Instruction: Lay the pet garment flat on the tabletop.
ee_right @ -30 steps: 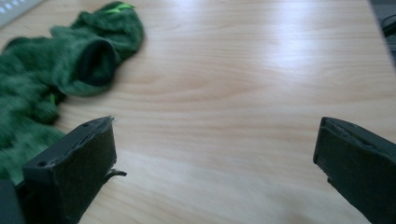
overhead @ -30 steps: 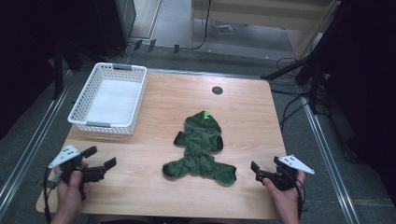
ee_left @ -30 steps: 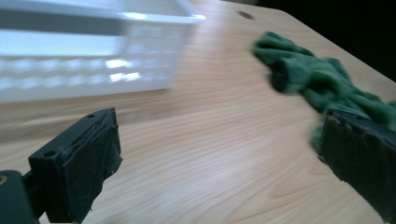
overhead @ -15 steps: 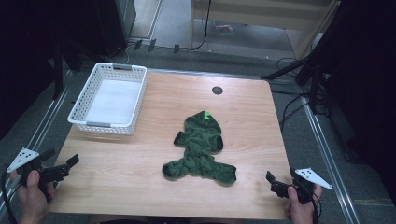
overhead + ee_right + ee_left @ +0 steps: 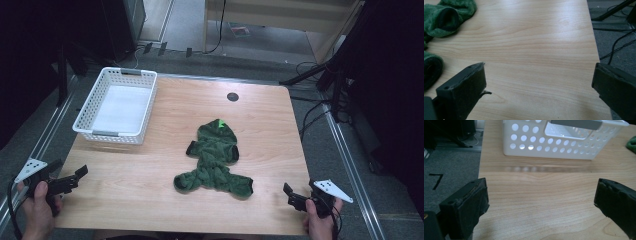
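Note:
A small green fleece hooded garment (image 5: pixel 215 160) lies flat in the middle of the wooden table (image 5: pixel 265 130), hood toward the far side. My left gripper (image 5: pixel 70 169) hovers open at the table's near-left corner, with nothing between its fingers. In the left gripper view the gripper (image 5: pixel 541 200) faces the white basket (image 5: pixel 559 142), and an edge of the garment (image 5: pixel 631 143) shows at far right. My right gripper (image 5: pixel 300 194) is open and empty at the near-right corner. In the right gripper view the gripper (image 5: pixel 539 87) is over bare wood, and the garment (image 5: pixel 446 17) lies to its upper left.
A white perforated basket (image 5: pixel 116 105) stands at the far-left of the table. A small dark round grommet (image 5: pixel 232 96) sits near the far edge. Cables and stand legs (image 5: pixel 320 80) lie on the floor to the right, past the table edge.
Both grippers drew back toward the near edge. The left one swung out past the left corner, then came partly back over it. The garment and basket have not moved.

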Action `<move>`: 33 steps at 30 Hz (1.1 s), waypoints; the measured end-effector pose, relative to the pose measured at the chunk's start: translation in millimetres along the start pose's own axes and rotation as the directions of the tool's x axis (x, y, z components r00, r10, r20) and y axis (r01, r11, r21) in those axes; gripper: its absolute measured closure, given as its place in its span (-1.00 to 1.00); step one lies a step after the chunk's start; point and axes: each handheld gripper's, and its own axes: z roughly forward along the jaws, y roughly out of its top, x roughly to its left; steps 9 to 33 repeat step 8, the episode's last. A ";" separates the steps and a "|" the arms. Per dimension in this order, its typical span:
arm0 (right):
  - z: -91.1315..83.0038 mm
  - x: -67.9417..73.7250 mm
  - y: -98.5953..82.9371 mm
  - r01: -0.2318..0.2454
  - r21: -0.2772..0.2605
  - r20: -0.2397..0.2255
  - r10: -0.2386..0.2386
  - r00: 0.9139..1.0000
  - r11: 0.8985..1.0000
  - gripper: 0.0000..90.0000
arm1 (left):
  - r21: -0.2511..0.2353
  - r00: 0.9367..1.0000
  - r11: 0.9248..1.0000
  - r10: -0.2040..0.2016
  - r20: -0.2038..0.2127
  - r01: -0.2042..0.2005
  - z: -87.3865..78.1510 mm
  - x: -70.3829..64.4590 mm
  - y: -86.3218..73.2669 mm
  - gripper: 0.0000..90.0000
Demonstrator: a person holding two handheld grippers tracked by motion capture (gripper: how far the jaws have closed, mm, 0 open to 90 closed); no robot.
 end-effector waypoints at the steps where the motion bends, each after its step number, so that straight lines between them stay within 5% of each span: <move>1: 0.0 -0.1 0.0 0.000 0.000 0.000 0.000 1.000 1.000 -1.00 | 0.002 1.000 1.000 -0.001 0.000 0.001 0.3 -0.3 0.0 -1.00; 33: 0.7 0.5 0.0 0.003 0.005 0.003 -0.003 1.000 1.000 -1.00 | 0.009 1.000 1.000 -0.001 -0.004 0.001 1.2 -0.3 0.0 -1.00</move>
